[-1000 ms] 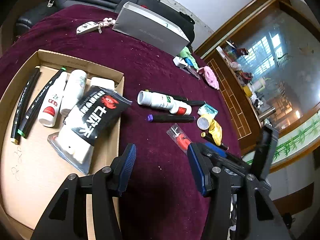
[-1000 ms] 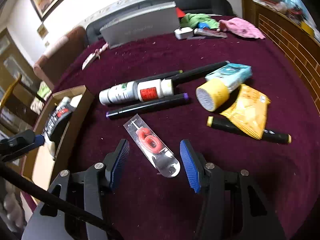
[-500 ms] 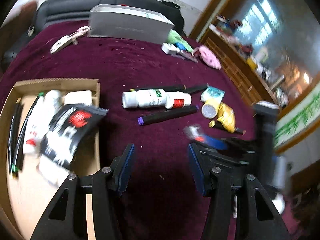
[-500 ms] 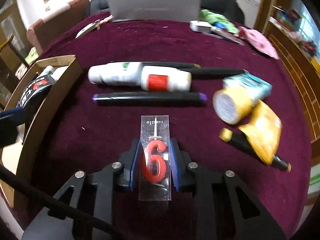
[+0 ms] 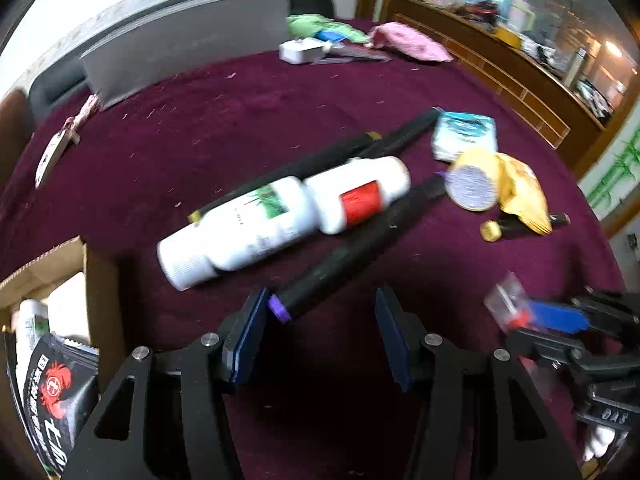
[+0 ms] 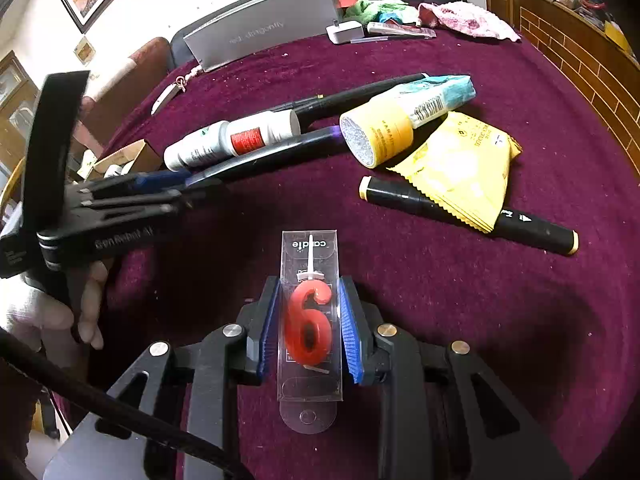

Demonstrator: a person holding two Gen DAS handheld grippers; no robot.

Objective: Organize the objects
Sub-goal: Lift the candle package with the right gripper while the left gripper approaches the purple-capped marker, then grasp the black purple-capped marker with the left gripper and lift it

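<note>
Pinching the candle pack [image 6: 310,320] by its 2 long edges, the right gripper [image 6: 308,322] has its blue pads pressed on the clear plastic, w/ the pack just above the maroon tablecloth [image 6: 460,300]. Left gripper [image 5: 320,336] has jaws spread, nothing held; the purple-capped marker [image 5: 352,256] has its cap end just reaching btwn the tips, near the left pad.

Risks, as I judge them:
- Clear sleeve is slick and flexes, so the pack could squirt out or twist on the way to the cardboard box [image 5: 96,280] at far left.
- The grip sits on the pack's near half, so its long far end may dip and catch the cloth.
- Both tools are working close together; carrying the pack left could clip the left gripper or the person's hand [image 6: 48,312].
- The marker lies against the white bottles [image 5: 280,212]; closing on its cap end only may pivot it and roll the bottles. It's also slanted across the jaws, so a pad may push it away.

Readable text: "candle" on the pack header, upside down, and a red "6" inside. "GenRobot AI" on the left tool body. "red dragonfly" on the grey box [image 6: 260,28]. The yellow packet [image 6: 460,168], yellow tube [image 6: 380,136] and bottle labels are too small to read.
</note>
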